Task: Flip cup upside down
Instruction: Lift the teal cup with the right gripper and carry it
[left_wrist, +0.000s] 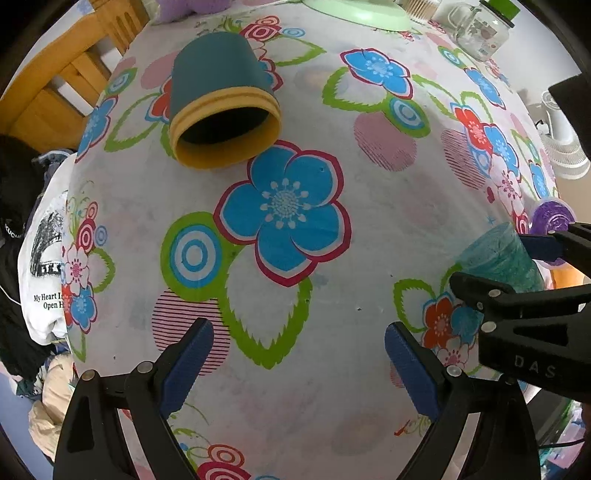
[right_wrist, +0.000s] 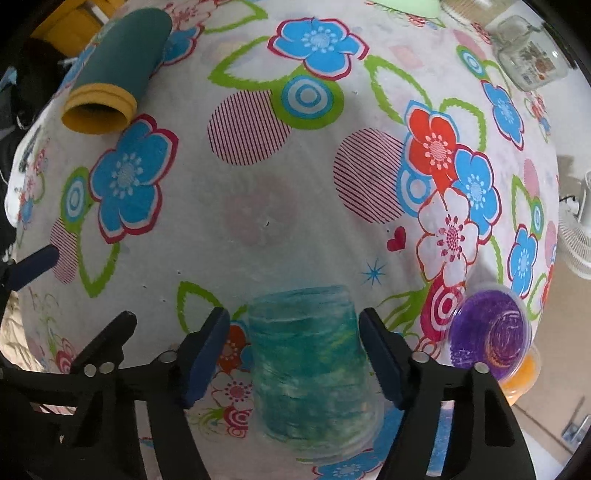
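A clear plastic cup streaked teal (right_wrist: 310, 365) stands upside down on the flowered tablecloth (right_wrist: 280, 221), wide rim on the cloth. My right gripper (right_wrist: 295, 358) is open with one blue pad on each side of the cup, a small gap at each. The cup (left_wrist: 498, 258) and the right gripper (left_wrist: 495, 266) show at the right edge of the left wrist view. My left gripper (left_wrist: 299, 365) is open and empty above the cloth. A dark teal cup with a yellow rim (left_wrist: 221, 103) lies on its side at the far left, also in the right wrist view (right_wrist: 114, 74).
A purple-streaked clear cup (right_wrist: 491, 328) lies on an orange one (right_wrist: 521, 376) at the table's right edge. A glass jar (right_wrist: 532, 59), a green dish (left_wrist: 358, 14) and a green-lidded jar (left_wrist: 495, 22) stand at the back. A wooden chair (left_wrist: 66, 74) stands far left, a white fan (left_wrist: 565, 147) right.
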